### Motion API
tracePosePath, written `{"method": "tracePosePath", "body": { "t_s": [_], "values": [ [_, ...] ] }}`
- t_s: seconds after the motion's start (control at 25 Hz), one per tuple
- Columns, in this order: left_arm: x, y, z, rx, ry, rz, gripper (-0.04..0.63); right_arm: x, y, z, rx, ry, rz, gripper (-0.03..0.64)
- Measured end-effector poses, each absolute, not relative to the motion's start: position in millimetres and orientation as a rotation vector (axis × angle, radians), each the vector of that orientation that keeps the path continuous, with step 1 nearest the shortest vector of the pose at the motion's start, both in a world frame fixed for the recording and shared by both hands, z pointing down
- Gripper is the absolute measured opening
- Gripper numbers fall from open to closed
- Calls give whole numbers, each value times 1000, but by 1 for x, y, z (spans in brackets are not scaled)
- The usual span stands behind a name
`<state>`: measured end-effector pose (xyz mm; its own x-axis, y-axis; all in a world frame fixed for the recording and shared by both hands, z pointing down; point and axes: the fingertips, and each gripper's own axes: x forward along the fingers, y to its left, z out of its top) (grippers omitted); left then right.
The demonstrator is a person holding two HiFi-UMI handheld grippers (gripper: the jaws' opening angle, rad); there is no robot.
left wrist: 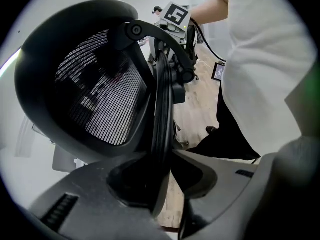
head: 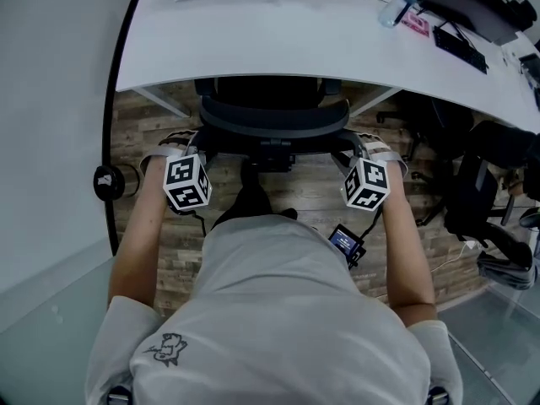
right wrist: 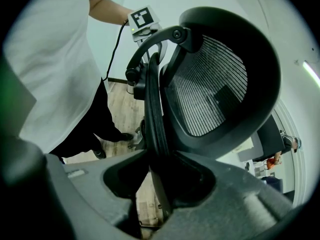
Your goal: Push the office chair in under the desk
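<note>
The black mesh office chair (head: pixel 274 118) stands with its seat under the white desk (head: pixel 295 49) and its curved backrest just at the desk's front edge. My left gripper (head: pixel 177 146) is shut on the left side of the backrest rim, and my right gripper (head: pixel 373 146) is shut on the right side. In the left gripper view the black backrest rim (left wrist: pixel 161 134) runs up from between the jaws of the left gripper (left wrist: pixel 162 184). In the right gripper view the same rim (right wrist: pixel 154 124) sits clamped in the right gripper (right wrist: pixel 157 181), with the mesh back (right wrist: pixel 210 94) beside it.
A second black chair (head: pixel 483 184) stands at the right. On the desk's far right lie a black keyboard (head: pixel 460 47) and a clear bottle (head: pixel 390 11). A small screen device (head: pixel 348 241) hangs on a cable by my right arm. A glass partition edge (head: pixel 110 142) runs along the left.
</note>
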<state>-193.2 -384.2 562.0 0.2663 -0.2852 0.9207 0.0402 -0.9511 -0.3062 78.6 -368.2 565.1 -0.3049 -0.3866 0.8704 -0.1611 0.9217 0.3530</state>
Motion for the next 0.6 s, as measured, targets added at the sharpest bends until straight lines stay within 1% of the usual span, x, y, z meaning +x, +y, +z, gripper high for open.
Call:
{"method": "tracePosePath", "body": {
  "t_s": [0.6],
  "values": [
    [-228, -502, 567, -2263, 226, -1734, 121, 44, -483, 570, 415, -1877, -234, 143]
  ]
}}
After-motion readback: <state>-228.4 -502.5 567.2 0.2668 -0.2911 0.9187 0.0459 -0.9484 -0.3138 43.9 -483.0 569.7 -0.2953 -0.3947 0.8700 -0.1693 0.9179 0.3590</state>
